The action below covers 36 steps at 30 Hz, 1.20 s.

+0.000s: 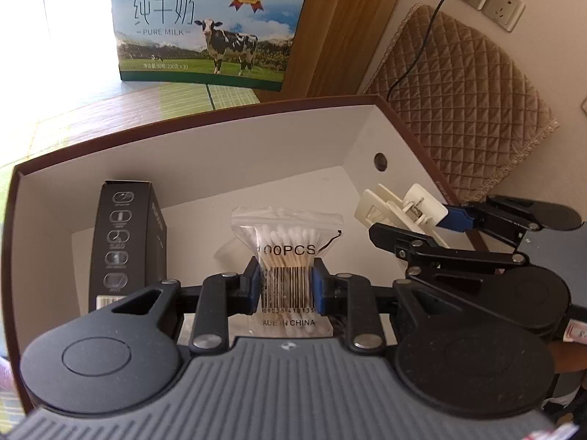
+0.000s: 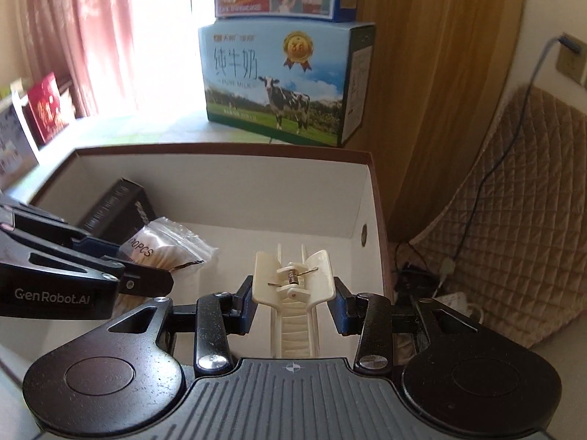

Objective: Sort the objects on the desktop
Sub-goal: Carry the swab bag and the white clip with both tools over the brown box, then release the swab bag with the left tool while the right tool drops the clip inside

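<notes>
My left gripper is shut on a clear bag of cotton swabs and holds it upright over the white inside of a brown-rimmed storage box. A black carton stands inside the box at the left. In the right wrist view my right gripper is shut on a cream hair clip above the box's right half. That view also shows the swab bag, the left gripper and the black carton. From the left wrist, the clip and right gripper appear at the right.
A pure-milk carton stands behind the box, with another printed box stacked on it. A quilted brown cushion leans on the wall at the right, below sockets with a cable. A power strip lies on the floor. Red boxes sit far left.
</notes>
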Available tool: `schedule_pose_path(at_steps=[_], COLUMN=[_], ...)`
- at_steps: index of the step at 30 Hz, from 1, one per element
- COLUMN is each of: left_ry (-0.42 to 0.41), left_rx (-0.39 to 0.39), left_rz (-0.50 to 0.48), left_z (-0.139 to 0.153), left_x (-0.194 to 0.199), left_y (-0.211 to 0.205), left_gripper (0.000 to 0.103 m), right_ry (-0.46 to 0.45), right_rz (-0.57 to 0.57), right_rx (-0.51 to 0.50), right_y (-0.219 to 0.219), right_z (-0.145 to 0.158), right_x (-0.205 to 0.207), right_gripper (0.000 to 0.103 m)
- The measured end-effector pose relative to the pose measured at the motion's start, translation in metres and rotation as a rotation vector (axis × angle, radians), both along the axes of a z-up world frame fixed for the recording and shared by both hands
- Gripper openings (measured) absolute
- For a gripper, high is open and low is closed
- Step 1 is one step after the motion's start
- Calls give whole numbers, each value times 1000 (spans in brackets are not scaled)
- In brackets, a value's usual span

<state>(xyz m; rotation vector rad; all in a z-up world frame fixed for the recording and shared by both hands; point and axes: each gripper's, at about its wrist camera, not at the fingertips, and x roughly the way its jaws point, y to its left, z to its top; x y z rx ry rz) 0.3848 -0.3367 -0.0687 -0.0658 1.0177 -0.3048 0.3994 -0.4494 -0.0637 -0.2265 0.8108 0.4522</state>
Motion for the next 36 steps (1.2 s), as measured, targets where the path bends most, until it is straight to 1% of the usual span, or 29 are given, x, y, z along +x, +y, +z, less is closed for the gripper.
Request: schedule_pose_path(at_steps=[4, 9, 14, 20, 28, 33, 36], left_ry=[27, 39, 47, 50, 51, 46, 36], left_rx=[0, 12, 21, 27, 17, 16, 11], left_rz=[9, 12, 19, 24, 26, 24, 22], left_z=[-8, -15, -19, -22, -22, -21, -19], left_x=[13, 23, 31, 38, 38, 38, 38], left_y=[-2, -4, -5, -5, -5, -8, -9], left_gripper=[23, 23, 23, 23, 23, 22, 24], right_ry=[-18, -18, -14, -21, -14, -13, -8], right_rz=[30, 54, 77, 84, 72, 71, 61], right_rx=[-47, -83, -98, -58, 5, 23, 32], right_y=[7, 14, 18, 17, 6, 2, 0], right_z=[-5, -9, -14, -15, -8, -5, -4], right_x=[9, 24, 37, 43, 37, 31, 28], right_gripper=[38, 38, 38, 39, 48, 48, 49])
